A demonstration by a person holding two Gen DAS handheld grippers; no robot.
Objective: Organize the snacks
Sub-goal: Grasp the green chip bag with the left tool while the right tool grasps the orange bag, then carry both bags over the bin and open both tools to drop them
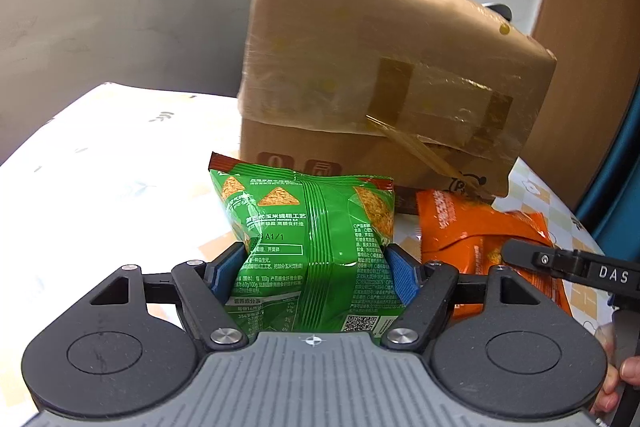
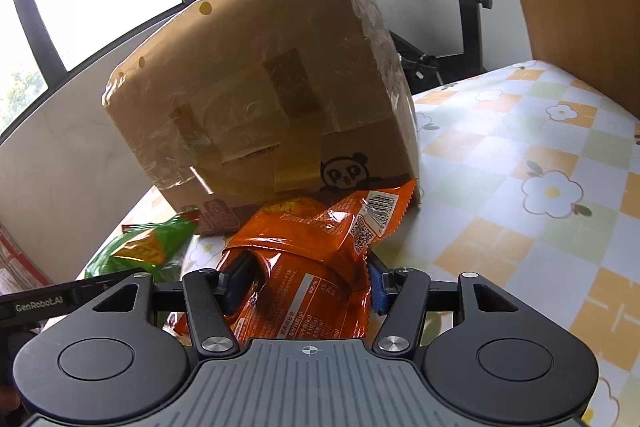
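Left tool (image 1: 312,267), green bag (image 1: 308,239) upright.

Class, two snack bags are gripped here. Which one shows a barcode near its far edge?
The orange bag, shut in the right gripper. Its white barcode faces up near the box. The green bag, in the left gripper, shows a QR code.

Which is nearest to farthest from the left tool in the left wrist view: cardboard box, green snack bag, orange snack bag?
1. green snack bag: gripped between the pads of the left tool, centre of view.
2. orange snack bag: on the table to the right, under the right tool.
3. cardboard box: standing behind both bags, farthest back.
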